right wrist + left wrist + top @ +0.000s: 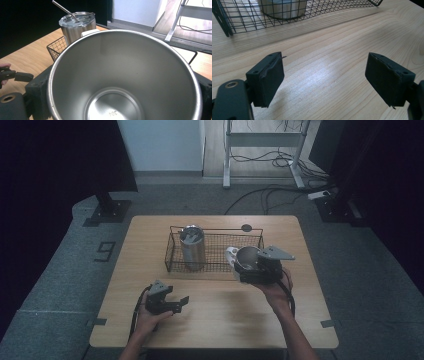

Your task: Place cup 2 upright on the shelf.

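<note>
Your right hand (278, 289) reaches in from the table's near edge with the wrist bent up, holding the right gripper (256, 270) just in front of the wire basket (172, 251), at its right end. Its jaws are clamped on a steel cup (247, 258), one on each side of the wall, and the cup tilts so its open mouth faces back toward you. In the right gripper view, the cup (125, 75) is brushed metal inside, bare and dry, with a rolled rim and a stamped "304" on the bottom. A white piece (231, 256) sits against the cup's far left side; what it is cannot be told. Your left hand (150, 315) rests low on the table (215, 320) at the near left, well apart from the cup, with the left gripper (175, 304) pointing right and slightly away from you. The left gripper view shows its two black jaws standing wide apart over bare wood, nothing between them. Inside the basket's left end stands a steel tumbler (192, 247), upright, with a clear lid (77, 19) and a metal straw (64, 10) leaning out of it.
</note>
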Demonstrator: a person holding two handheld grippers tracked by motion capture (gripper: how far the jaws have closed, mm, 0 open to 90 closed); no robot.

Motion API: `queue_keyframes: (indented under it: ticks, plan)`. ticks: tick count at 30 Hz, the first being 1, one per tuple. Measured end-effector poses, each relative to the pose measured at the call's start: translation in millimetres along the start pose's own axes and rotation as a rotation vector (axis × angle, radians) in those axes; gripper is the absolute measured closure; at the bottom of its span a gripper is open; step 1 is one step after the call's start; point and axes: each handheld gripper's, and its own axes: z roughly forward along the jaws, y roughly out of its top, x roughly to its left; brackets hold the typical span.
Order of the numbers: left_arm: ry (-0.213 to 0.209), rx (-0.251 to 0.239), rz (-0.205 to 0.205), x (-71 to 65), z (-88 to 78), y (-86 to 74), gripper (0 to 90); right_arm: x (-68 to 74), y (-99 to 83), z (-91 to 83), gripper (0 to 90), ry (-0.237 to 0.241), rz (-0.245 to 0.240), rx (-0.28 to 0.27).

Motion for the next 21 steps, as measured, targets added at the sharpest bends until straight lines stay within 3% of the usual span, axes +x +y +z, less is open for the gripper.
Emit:
queue_keyframes:
  ticks: [12,21]
  plan:
    - [0.002,0.0,0.003,0.6,-0.5,-0.2,15.8,-4.3,12.4,2.6,6.3,-0.015,-0.013,0.002]
    - [0.006,0.002,0.003,0.8,-0.4,-0.6,15.8,-15.5,21.6,9.5,6.3,-0.024,-0.005,0.016]
